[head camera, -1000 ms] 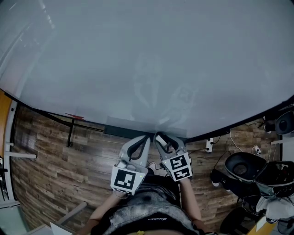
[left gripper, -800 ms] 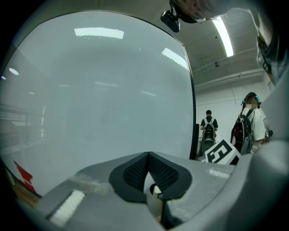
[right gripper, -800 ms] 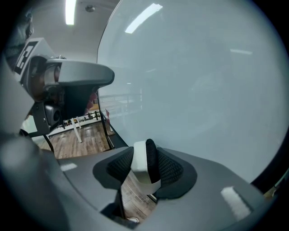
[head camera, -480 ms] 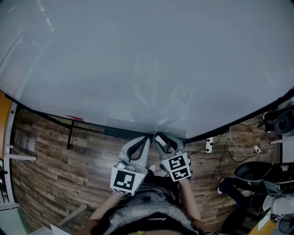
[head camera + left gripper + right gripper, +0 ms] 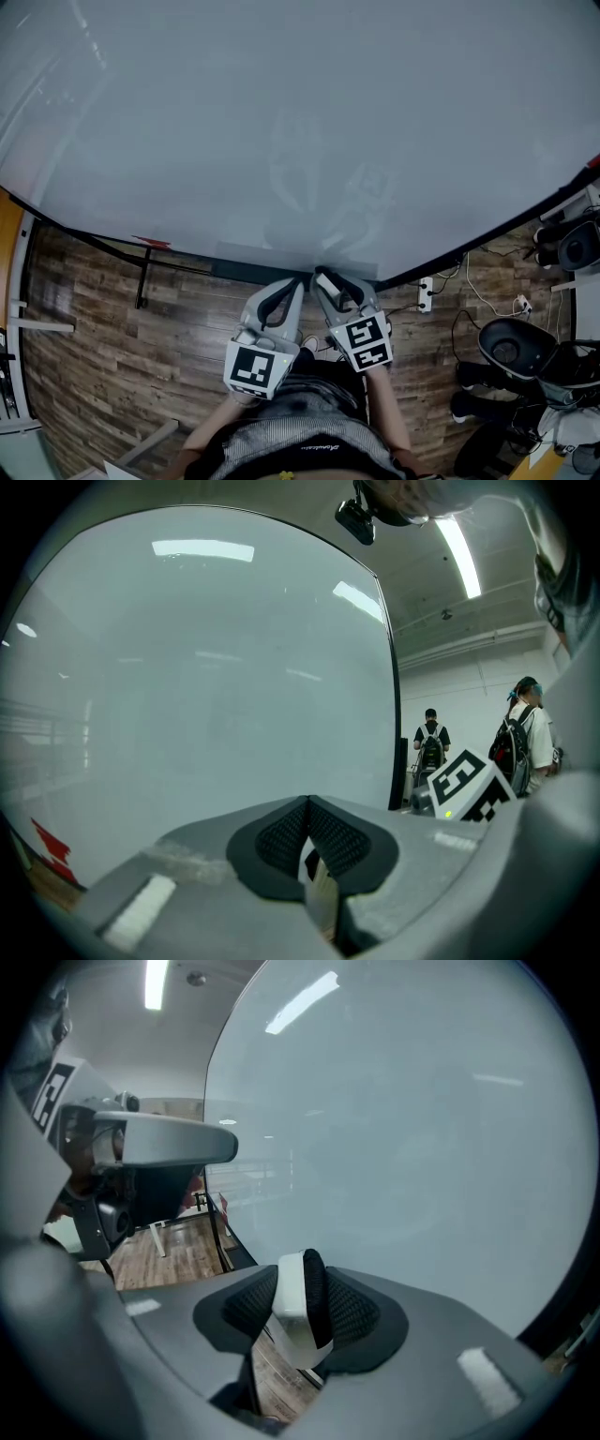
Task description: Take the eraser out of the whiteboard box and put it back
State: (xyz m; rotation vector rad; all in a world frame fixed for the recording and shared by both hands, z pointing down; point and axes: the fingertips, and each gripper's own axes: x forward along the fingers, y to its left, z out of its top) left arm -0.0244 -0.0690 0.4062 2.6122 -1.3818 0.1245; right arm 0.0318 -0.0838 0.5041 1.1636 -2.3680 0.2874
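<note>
Eraser work here plays out against the whiteboard [image 5: 281,122], which fills the whole upper part of the head view, with the wooden floor [image 5: 112,347] across the bottom. The box [image 5: 246,270] shows as a dark strip along the board's lower edge, a little below the middle of the frame. Both my grippers point at it from below, side by side.

My left gripper [image 5: 306,806] has its pads together at the tip with nothing between them, so I count it as a spare. My right gripper [image 5: 326,278] is clamped on the eraser [image 5: 294,1309]. The eraser stands on edge between the pads at lower centre of the right gripper view, white body to the left and black felt to the right. It is clear of the box.

I judge that the eraser is out and that putting it back is the step in hand. To do it well, I hold the clamp firm and line the eraser's long side up with the strip. Then I bring it in slowly and let the pads part only once it rests inside. No view shows me the inside of the box, so I approach square and unhurried. I also hold the left gripper off to the left of the frame, out of the path.
</note>
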